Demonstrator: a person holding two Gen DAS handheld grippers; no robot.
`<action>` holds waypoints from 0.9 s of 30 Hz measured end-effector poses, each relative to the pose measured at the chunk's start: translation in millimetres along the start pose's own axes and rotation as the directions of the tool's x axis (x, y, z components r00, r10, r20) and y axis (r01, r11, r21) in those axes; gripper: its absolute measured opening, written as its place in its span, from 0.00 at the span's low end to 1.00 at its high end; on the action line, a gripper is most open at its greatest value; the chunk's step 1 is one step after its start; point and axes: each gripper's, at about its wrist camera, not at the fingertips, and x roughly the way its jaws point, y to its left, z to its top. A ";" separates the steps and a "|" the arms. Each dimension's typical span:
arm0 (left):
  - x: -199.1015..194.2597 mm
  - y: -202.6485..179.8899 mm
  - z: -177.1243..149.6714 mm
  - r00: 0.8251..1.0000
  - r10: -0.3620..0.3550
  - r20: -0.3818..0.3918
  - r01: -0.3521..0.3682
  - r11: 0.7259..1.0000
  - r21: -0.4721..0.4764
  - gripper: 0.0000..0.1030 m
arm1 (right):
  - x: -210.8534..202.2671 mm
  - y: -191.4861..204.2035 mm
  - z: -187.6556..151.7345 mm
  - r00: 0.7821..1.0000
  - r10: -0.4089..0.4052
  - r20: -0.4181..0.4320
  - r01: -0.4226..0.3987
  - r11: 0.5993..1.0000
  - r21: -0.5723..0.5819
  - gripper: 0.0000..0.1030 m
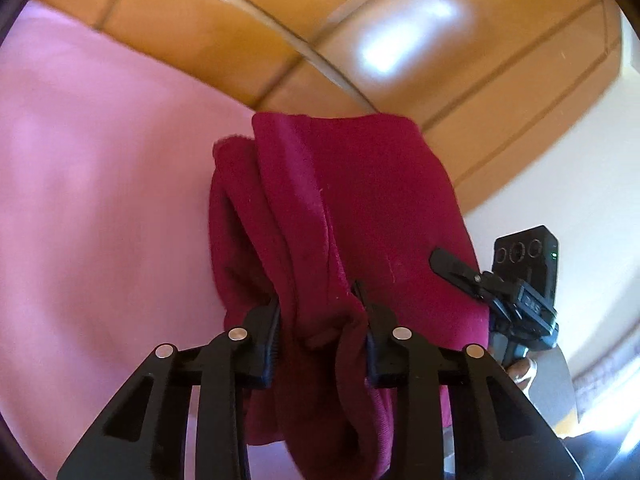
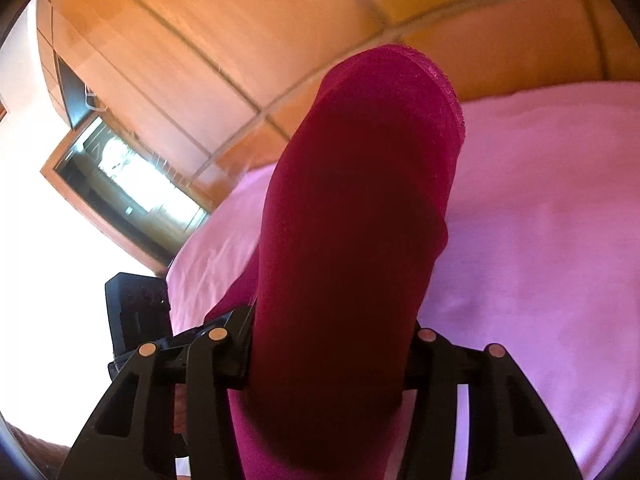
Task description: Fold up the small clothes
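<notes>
A dark red garment (image 1: 340, 208) hangs bunched in folds above a pink bed sheet (image 1: 88, 184). My left gripper (image 1: 320, 320) is shut on its near edge, cloth gathered between the jaws. The right gripper's black body (image 1: 516, 300) shows at the right edge of the cloth. In the right wrist view the same red garment (image 2: 360, 220) fills the middle, draped over and pinched in my right gripper (image 2: 332, 344), which is shut on it. The left gripper's black body (image 2: 136, 316) shows at the left.
The pink sheet (image 2: 540, 220) covers the bed below. Behind it stands a glossy wooden wardrobe (image 1: 280, 28), with a mirror panel (image 2: 124, 184) on the left in the right wrist view. A white wall (image 1: 560, 184) lies to the side.
</notes>
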 end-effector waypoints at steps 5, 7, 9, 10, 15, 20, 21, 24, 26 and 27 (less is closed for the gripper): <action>80.0 -61.9 22.2 0.994 -0.054 -0.094 0.064 0.992 0.105 0.30 | -72.0 -33.2 2.8 0.981 -0.135 0.136 0.129 0.991 0.046 0.46; 117.8 -94.8 34.2 0.988 -0.079 -0.131 0.098 0.984 0.152 0.30 | -97.4 -50.9 4.9 0.966 -0.186 0.181 0.173 0.981 0.082 0.46; 145.8 -117.8 40.2 0.984 -0.080 -0.162 0.110 0.976 0.186 0.30 | -124.4 -73.5 5.5 0.943 -0.245 0.225 0.218 0.966 0.138 0.46; 160.4 -128.6 41.5 0.981 -0.075 -0.180 0.112 0.973 0.204 0.30 | -134.0 -82.7 4.4 0.932 -0.274 0.238 0.242 0.958 0.157 0.46; 241.4 -166.6 21.0 0.952 0.099 -0.290 0.007 0.939 0.344 0.28 | -155.7 -139.2 -16.6 0.877 -0.441 0.190 0.386 0.883 0.267 0.49; 257.4 -174.4 1.3 0.945 0.213 -0.250 -0.090 0.900 0.426 0.28 | -155.7 -164.9 -46.9 0.872 -0.465 0.152 0.396 0.853 0.340 0.64; 255.0 -176.7 1.2 0.945 0.226 -0.236 -0.105 0.894 0.436 0.28 | -159.9 -159.9 -48.8 0.866 -0.474 0.163 0.402 0.851 0.339 0.64; 257.7 -178.9 6.7 0.946 0.267 -0.185 -0.151 0.866 0.477 0.28 | -174.2 -134.0 -50.7 0.813 -0.542 0.214 0.466 0.825 0.319 0.56; 260.3 -185.6 5.0 0.943 0.293 -0.155 -0.180 0.846 0.503 0.28 | -172.6 -112.8 -49.6 0.791 -0.559 0.249 0.490 0.823 0.287 0.50; 260.9 -184.5 5.6 0.942 0.298 -0.153 -0.184 0.842 0.506 0.28 | -172.3 -108.0 -49.0 0.785 -0.563 0.257 0.500 0.822 0.273 0.49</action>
